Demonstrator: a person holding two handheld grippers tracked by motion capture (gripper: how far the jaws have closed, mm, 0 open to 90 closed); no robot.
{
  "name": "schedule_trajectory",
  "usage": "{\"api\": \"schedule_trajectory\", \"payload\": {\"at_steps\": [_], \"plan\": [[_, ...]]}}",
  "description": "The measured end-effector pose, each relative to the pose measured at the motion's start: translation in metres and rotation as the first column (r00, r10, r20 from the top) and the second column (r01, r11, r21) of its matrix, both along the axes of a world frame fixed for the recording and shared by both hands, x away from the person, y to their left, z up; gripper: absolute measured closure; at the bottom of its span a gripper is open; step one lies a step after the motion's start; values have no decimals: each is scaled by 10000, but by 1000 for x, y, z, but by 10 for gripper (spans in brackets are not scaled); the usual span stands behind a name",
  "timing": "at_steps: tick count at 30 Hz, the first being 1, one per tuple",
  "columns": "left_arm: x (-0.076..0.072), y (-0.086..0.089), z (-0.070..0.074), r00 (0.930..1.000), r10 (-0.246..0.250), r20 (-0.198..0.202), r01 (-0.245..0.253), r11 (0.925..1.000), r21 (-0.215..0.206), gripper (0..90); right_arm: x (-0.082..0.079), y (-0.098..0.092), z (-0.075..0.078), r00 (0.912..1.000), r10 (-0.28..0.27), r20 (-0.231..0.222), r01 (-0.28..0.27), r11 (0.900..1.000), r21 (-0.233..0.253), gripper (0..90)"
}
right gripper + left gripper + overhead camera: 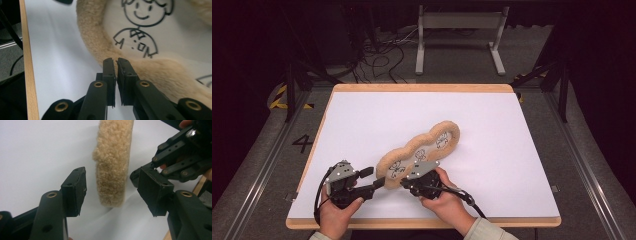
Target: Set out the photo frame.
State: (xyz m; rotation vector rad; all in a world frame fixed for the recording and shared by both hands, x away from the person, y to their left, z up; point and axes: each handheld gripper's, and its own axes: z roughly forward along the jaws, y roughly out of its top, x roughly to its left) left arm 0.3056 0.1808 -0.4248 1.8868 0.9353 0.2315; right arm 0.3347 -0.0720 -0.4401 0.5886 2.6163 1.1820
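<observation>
A long tan plush cushion (422,147) with white panels of line-drawn cartoon figures lies slantwise on the white table (492,120). My left gripper (374,179) is open at its near-left end. In the left gripper view the fleecy end (113,170) stands between the two spread jaws of that gripper (113,182), touching neither. My right gripper (404,181) sits at the near rim. In the right gripper view its jaws (116,60) are pressed together on the fleece border (95,45), just below a drawn figure (140,27).
The table's wooden edge (422,222) runs close behind both hands. Bare white surface spreads to the left, right and far side of the cushion. A metal frame (459,37) and loose cables (382,55) lie on the floor beyond the table.
</observation>
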Motion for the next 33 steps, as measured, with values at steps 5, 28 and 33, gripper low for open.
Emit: {"api": "schedule_trajectory", "payload": {"at_steps": [5, 28, 33], "plan": [[7, -12, -8, 9993, 16, -361, -13, 10000, 77, 405, 2, -13, 5, 9994, -349, 85, 348, 9993, 102, 848], [21, -16, -9, 9929, -22, -1185, 27, 10000, 41, 670, 19, -77, 41, 9831, -1810, 265, 1770, 9778, 1117, 813], [22, -14, -9, 9931, 50, -1176, -44, 10000, 55, 670, 32, -96, 54, 9703, -2316, 697, 2242, 9695, 994, 795]]}}
